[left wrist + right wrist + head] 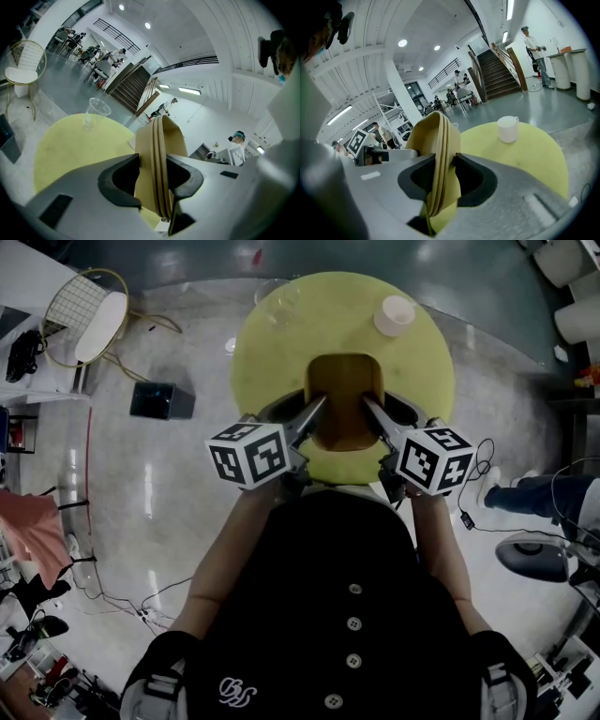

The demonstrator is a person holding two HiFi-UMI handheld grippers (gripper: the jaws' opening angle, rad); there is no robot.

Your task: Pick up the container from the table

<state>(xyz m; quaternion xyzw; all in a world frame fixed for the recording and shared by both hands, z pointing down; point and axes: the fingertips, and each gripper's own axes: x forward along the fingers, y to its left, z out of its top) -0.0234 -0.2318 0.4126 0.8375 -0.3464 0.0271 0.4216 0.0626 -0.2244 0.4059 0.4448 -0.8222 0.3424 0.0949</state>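
Note:
A brown paper container (344,395) is over the near half of the round yellow table (281,343), held from both sides. My left gripper (317,411) is shut on its left rim and my right gripper (372,411) on its right rim. In the left gripper view the layered brown rim (161,150) stands upright, pinched between the dark pads of the left gripper (157,180). The right gripper view shows the same: the right gripper (443,176) clamps the container's wall (436,138). Whether the container's base touches the table I cannot tell.
A clear plastic cup (281,301) stands at the table's far left and a white mug (394,315) at its far right. On the floor to the left are a black box (161,399) and a wire chair (89,315). A person's leg (525,493) is at the right.

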